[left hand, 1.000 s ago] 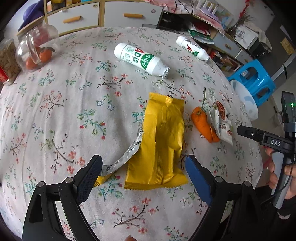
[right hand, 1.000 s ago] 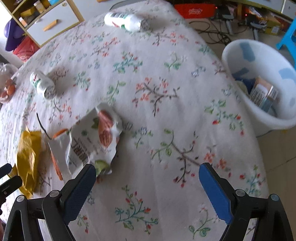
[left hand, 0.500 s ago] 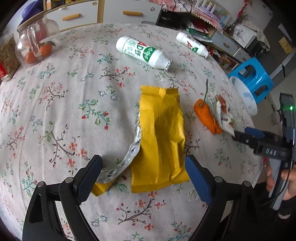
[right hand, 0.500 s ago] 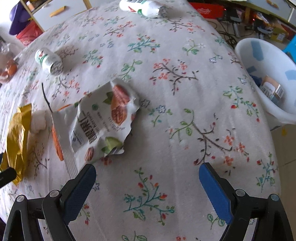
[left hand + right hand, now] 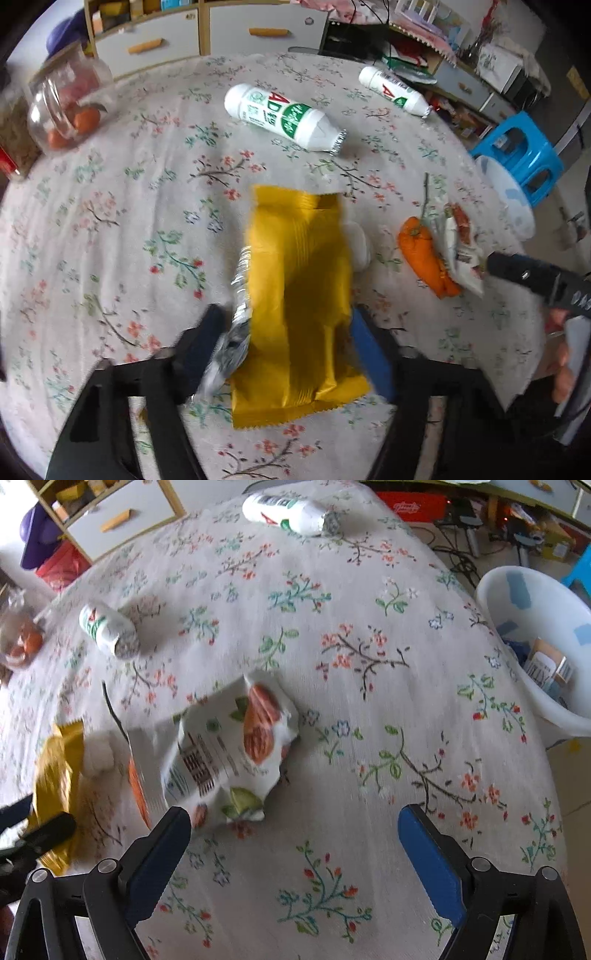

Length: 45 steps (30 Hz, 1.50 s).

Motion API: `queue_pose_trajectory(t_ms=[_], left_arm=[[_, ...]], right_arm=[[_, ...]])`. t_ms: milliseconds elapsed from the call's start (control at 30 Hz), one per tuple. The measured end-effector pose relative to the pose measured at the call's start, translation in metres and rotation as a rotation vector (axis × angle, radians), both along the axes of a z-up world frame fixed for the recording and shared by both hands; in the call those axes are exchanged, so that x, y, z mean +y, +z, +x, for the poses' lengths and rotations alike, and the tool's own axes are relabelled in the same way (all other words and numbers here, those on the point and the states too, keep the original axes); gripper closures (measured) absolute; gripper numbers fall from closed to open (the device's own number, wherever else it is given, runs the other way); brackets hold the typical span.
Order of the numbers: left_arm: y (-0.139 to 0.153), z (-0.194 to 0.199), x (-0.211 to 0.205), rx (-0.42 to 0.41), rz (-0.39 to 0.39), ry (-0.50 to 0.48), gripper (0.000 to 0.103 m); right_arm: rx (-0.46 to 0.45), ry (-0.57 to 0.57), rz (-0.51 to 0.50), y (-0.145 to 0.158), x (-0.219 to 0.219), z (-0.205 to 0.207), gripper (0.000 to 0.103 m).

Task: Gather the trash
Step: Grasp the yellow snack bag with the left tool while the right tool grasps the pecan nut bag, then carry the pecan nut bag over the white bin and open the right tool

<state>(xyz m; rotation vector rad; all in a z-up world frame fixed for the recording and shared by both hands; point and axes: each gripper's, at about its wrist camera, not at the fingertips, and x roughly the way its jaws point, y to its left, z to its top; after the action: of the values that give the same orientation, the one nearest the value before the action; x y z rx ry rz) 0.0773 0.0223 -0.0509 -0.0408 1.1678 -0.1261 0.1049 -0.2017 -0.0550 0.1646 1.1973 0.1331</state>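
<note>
Left tongs (image 5: 288, 343) are closing around the yellow wrapper (image 5: 299, 295); right tongs (image 5: 295, 849) spread, empty. 2 bottles, nut packet (image 5: 229, 746) remain; bin (image 5: 532, 602) barely filled.

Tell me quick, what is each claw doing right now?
Left claw: closing around the yellow snack wrapper, which sits between its fingers.
Right claw: open, holding nothing, beside the white nut packet.

Both wrist views look steeply down along their fingers, close over the flowered desk (image 5: 110, 206); both share the yellow wrapper (image 5: 299, 295) and white snack bag (image 5: 229, 749) (seen from opposite sides).
</note>
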Motion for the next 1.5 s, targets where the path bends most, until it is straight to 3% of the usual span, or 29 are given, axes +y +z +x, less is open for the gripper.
queue_pose_trajectory(t_ms=[100,233,733,1000,1500], left_arm=[[0.001,0.001,0.003,-0.006,0.009,-0.001,0.065],[0.003,-0.001,0.011,0.001,-0.02,0.006,0.076],[0.012,-0.014,0.049,-0.012,-0.077,0.087,0.077],[0.015,-0.02,0.054,-0.017,-0.086,0.092,0.077],[0.022,-0.024,0.053,-0.028,-0.098,0.096,0.077]], right_arm=[[0.0,-0.021,0.025,0.002,0.001,0.006,0.009],[0.001,-0.024,0.043,0.003,0.008,0.012,0.009],[0.052,0.061,0.018,-0.014,0.059,0.031,0.006],[0.05,0.045,0.043,-0.016,0.055,0.036,0.006],[0.027,0.01,0.091,-0.004,0.032,0.03,0.038]])
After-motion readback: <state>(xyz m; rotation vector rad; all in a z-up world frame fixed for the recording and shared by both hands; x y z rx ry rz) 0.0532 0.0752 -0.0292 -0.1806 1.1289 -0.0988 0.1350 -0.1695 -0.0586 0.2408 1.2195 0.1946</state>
